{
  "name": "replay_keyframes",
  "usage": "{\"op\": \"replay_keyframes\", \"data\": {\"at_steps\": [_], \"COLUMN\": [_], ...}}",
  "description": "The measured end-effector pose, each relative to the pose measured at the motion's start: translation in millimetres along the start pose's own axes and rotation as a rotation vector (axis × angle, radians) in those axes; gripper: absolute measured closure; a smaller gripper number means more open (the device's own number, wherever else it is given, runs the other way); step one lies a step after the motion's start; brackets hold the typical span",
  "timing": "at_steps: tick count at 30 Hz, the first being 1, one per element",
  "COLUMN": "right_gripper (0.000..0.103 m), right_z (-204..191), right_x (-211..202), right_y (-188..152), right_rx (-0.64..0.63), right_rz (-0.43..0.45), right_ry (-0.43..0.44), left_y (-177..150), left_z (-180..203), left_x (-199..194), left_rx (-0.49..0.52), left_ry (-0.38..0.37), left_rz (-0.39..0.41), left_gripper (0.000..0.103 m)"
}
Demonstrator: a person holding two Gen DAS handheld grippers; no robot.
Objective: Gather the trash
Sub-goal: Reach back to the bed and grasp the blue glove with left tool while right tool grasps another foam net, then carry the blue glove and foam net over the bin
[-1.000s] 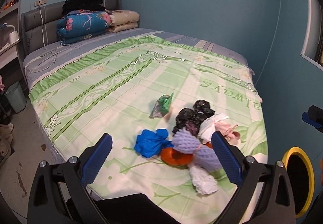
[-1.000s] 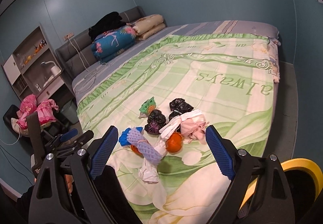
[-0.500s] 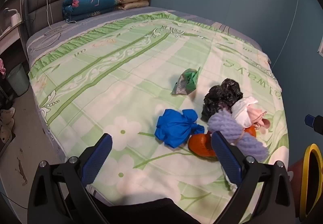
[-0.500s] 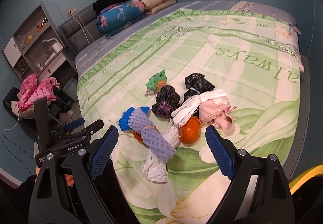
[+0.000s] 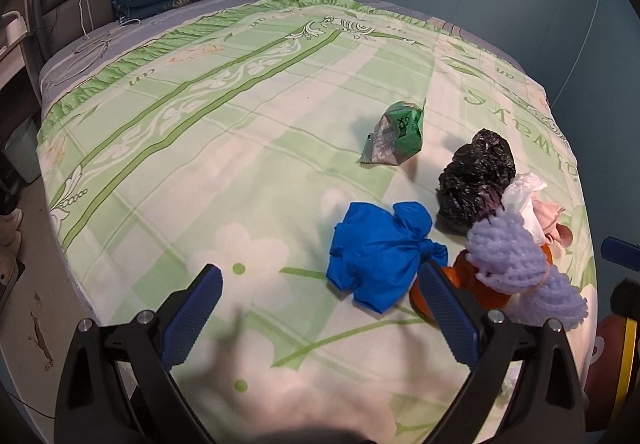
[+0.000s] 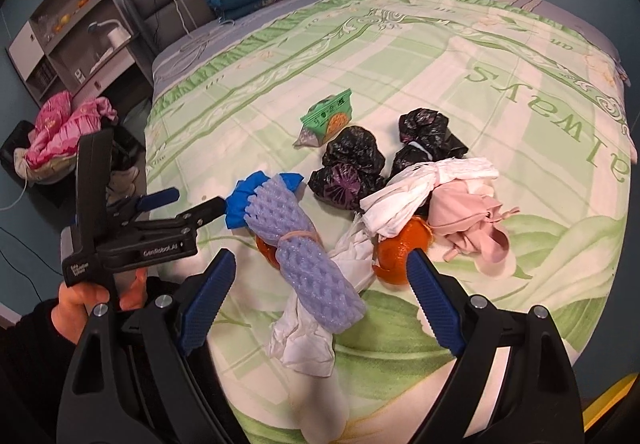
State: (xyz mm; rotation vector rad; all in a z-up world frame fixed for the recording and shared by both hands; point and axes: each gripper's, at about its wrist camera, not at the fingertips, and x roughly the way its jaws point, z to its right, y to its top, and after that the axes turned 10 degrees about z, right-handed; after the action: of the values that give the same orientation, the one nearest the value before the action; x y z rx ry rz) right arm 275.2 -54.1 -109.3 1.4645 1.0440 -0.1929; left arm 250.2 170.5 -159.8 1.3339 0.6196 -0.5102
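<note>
From the left wrist view, the left gripper (image 5: 320,308) has its blue-padded fingers spread wide with nothing between them, poised above the green-and-white floral bedspread (image 5: 200,148). The crumpled bright blue plastic bag (image 5: 380,248) lies just ahead and toward the right finger, nearly touching its tip. Past it, further right, the lilac foam fruit-net sleeve (image 5: 516,264) drapes over an orange peel (image 5: 476,288), with the crinkled black plastic bags (image 5: 476,176) behind and the green snack wrapper (image 5: 396,136) apart, further up the bed.

From the right wrist view, the right gripper (image 6: 320,304) is likewise wide open and empty. The lilac sleeve (image 6: 304,248) sits almost centred between its fingers, its long axis running diagonally from upper left to lower right, resting on a crumpled white tissue (image 6: 308,340). The second orange peel (image 6: 400,252) touches the right finger's tip. The left gripper (image 6: 192,208) shows at left, tips at the blue bag.

So, by my reading, the right hand is better placed for the sleeve, the left for the blue bag.
</note>
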Motion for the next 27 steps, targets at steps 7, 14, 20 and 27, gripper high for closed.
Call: {"op": "replay_keyframes", "data": {"at_steps": [7, 14, 20, 27], "right_gripper": [0.028, 0.038, 0.056, 0.074], "right_z": [-5, -13, -21, -24], "right_x": [25, 48, 69, 76], "right_y": [-2, 1, -4, -8], "right_rx": [-0.045, -0.092, -0.139, -0.152], "right_rz": [-0.056, -0.101, -0.157, -0.181], "right_ry": [0.001, 0.0, -0.02, -0.029], "left_y": [5, 4, 2, 2], "left_z": [-3, -2, 1, 8], "left_x": [32, 52, 57, 51], "left_rx": [-0.02, -0.044, -0.039, -0.01], "left_ry": [-0.065, -0.141, -0.185, -0.231], "left_rz": [-0.046, -0.085, -0.088, -0.075], "left_gripper": [0.008, 0.018, 0.04, 0.068]}}
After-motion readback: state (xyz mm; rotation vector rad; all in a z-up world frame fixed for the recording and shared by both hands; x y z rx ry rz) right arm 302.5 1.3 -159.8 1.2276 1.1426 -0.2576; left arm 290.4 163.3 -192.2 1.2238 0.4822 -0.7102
